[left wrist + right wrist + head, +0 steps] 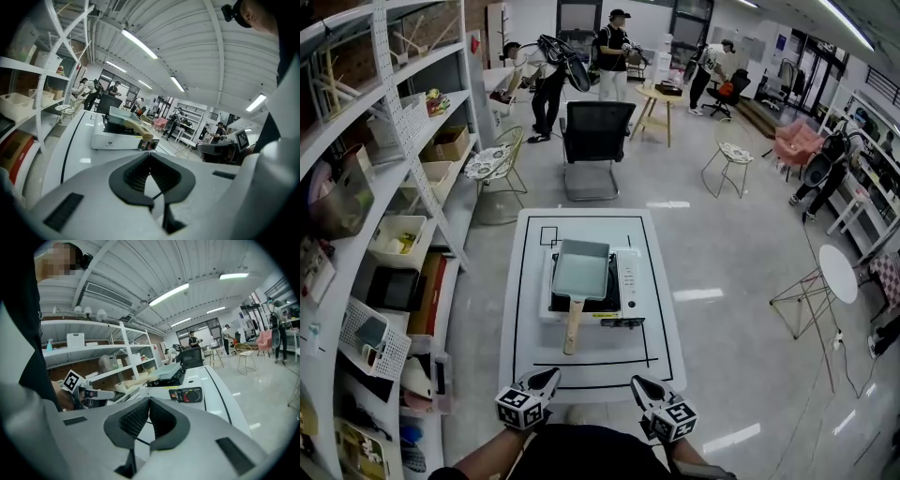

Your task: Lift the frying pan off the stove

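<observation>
On the stove (pixel 629 281) sits the frying pan (pixel 581 269), handle (pixel 573 328) toward me. My left gripper (pixel 551 377) and right gripper (pixel 638 383) have jaws pressed together, empty; I should spread one and pinch that handle squarely.

White table (pixel 530 309), black lines marked; portable stove (pixel 628 277) standing near centre.
</observation>
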Available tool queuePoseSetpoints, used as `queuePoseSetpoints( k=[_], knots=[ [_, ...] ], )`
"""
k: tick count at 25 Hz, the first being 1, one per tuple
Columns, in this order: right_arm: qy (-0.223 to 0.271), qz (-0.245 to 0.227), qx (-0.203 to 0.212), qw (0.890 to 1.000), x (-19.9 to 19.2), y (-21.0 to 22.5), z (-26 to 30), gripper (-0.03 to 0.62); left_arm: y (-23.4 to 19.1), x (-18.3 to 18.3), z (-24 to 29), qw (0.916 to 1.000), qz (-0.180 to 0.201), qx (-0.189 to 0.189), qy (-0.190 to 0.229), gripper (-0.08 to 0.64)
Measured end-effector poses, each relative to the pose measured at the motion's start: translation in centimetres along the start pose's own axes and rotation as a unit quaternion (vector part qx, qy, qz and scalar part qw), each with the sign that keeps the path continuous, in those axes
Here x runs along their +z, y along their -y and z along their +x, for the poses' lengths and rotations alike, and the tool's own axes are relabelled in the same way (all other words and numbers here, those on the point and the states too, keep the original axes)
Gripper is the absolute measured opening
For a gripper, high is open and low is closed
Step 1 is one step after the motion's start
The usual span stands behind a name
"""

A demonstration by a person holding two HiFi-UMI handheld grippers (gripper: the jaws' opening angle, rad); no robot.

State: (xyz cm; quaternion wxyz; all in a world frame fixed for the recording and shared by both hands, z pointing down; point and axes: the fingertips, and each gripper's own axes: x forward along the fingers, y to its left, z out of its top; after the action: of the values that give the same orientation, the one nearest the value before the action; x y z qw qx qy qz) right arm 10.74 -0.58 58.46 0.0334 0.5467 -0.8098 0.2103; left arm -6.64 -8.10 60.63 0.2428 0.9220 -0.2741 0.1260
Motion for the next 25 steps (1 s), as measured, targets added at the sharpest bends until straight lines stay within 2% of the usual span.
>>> queuePoseSetpoints(
  k=[5,12,18,25],
  knots=[
    [-0.004,-0.007,0.01,1.0,1.3,0.1,2.1,0.026,-1.8,1.2,0.4,0.9999,0.007,0.01,0.002,0.009],
    [-0.003,-0.008,0.029,1.0,3.4,-0.3,5.0,0.026,-3.4,2.5,0.1,0.9997,-0.005,0.022,0.012,0.009],
    [-0.015,-0.012,0.063,0.998,4.0,-0.7,7.5,0.026,-4.0,2.8,-0.6,0.9988,-0.015,0.037,0.027,0.009],
    [-0.008,-0.001,0.116,0.993,6.2,-1.6,10.4,0.026,-5.8,2.6,-2.0,0.9949,-0.035,0.081,0.049,0.009]
  ],
)
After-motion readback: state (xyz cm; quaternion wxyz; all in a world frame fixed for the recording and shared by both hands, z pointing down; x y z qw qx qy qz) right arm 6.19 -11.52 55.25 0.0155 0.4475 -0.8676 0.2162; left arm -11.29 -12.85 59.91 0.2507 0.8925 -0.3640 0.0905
